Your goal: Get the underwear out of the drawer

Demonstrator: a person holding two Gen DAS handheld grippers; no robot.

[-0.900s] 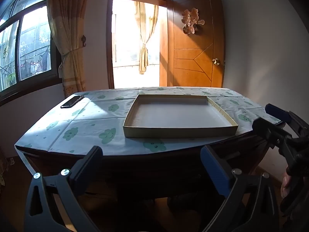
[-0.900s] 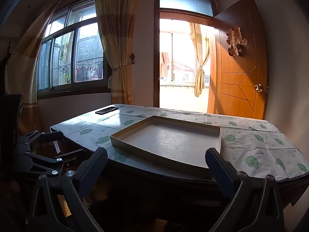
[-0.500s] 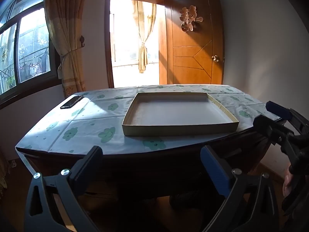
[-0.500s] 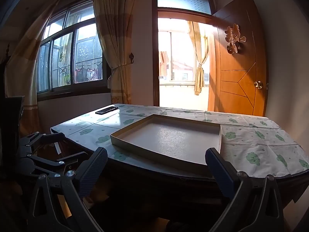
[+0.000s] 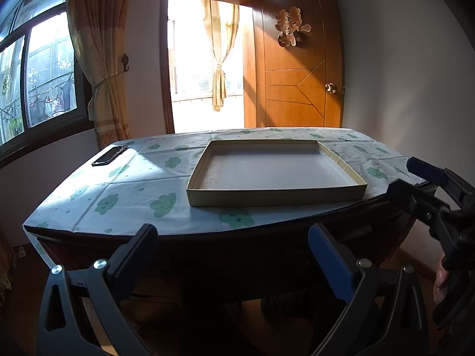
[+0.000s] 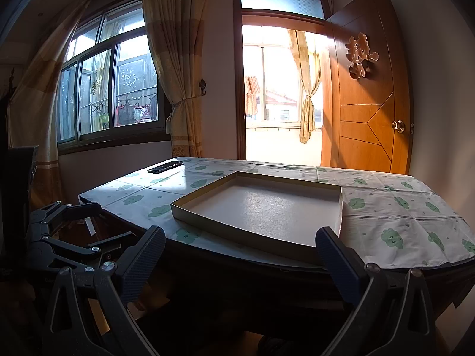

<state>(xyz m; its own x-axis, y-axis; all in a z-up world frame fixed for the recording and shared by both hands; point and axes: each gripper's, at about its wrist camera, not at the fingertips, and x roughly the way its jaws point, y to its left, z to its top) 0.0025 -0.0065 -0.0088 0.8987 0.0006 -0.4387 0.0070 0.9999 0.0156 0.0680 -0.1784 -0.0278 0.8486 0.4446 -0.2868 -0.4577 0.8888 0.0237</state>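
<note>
the left gripper [image 5: 231,255], a black tool with blue pads, hangs in front of the near edge of a dark wooden table [image 5: 207,246]. its jaws stand wide apart and nothing is between them. the right gripper [image 6: 240,255], the same kind of tool, hangs near the same edge, a bit to the right. its jaws are wide too, and empty. from the left one's camera the right gripper sits low on the right side, with a bit of the person's hand [image 5: 442,281] behind it.

on the table lies a pale cloth with green cloud shapes [image 5: 133,190]. a shallow, flat cardboard tray with cream walls [image 5: 276,197] sits on the cloth, near the front edge. it has nothing in it. a black phone [image 5: 109,155] lies at the far left corner. behind are an open brown wooden door [image 5: 297,89] and yellow curtains [image 5: 98,59].

i see no underwear and no drawer. the front of the table, under the top, is too dark to make out, so i cannot tell if a drawer is there.

i think the job is only starting. both tools look ready, but nothing is touched yet. next, i think, one gripper must go lower to find the drawer, take its front and pull it out. the tray may be the place to put the underwear.
</note>
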